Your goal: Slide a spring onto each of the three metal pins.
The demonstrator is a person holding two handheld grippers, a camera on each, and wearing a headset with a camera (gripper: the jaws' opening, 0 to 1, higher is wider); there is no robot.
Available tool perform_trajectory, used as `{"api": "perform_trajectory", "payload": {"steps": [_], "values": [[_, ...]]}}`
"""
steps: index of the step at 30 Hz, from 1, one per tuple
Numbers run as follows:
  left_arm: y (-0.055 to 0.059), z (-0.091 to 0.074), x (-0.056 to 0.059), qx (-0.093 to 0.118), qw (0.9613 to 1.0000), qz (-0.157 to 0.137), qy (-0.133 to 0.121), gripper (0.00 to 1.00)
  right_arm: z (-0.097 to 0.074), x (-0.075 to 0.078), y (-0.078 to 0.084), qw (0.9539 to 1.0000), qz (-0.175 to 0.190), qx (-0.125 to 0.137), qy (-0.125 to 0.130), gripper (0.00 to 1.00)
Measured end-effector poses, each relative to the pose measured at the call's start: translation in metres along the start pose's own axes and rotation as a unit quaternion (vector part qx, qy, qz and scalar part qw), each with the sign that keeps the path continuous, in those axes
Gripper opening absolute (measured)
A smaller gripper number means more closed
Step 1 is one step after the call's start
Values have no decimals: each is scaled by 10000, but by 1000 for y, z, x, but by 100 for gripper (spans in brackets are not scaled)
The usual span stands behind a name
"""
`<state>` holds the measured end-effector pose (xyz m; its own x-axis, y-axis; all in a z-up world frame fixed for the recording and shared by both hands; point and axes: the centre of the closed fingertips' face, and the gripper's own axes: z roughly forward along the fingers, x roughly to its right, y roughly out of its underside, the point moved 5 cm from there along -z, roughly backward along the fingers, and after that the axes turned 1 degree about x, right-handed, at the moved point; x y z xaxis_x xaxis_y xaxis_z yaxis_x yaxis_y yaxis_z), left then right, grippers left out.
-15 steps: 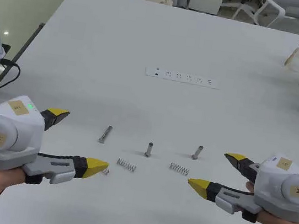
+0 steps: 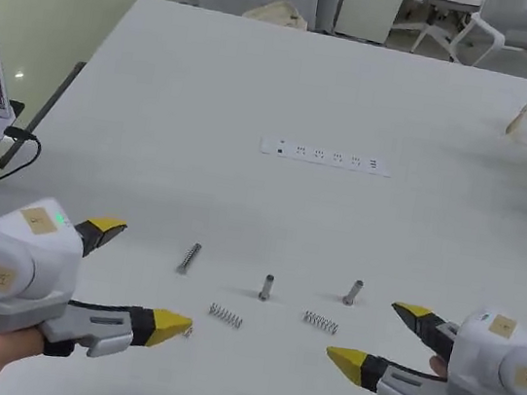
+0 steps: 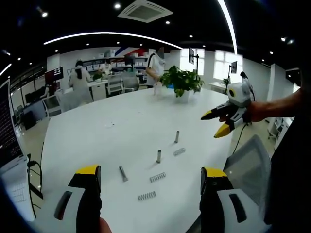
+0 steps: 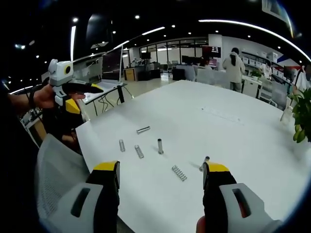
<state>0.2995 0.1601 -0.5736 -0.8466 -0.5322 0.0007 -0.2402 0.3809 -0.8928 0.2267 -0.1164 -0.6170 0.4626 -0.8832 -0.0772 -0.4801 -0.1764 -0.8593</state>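
Table: white and wide; the work lies in its near middle, between my two claws.
Left gripper: jaws spread wide, nothing in them, hovering at the near left.
Right gripper: likewise released and empty, at the near right.
Pins: left pin lies flat; middle pin stands upright; right pin stands, perhaps leaning.
Springs: three loose on the table, none on a pin: left spring, middle spring, right spring, each on the near side of the pins.
Step in hand: a first pick, I judge. Pinch a spring lightly across its middle so the coils keep shape, bring its open end over an upright pin, then lower it straight down.
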Motion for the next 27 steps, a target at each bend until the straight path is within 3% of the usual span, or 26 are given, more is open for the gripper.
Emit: {"api": "perform_trajectory", "payload": {"steps": [14, 27], "values": [[6, -1, 12, -32, 10000, 46, 66, 82, -8, -1, 7, 9998, -194, -57, 26, 71], [13, -9, 10, -38, 10000, -30, -9, 82, -9, -10, 12, 9997, -221, -117, -68, 73]]}}
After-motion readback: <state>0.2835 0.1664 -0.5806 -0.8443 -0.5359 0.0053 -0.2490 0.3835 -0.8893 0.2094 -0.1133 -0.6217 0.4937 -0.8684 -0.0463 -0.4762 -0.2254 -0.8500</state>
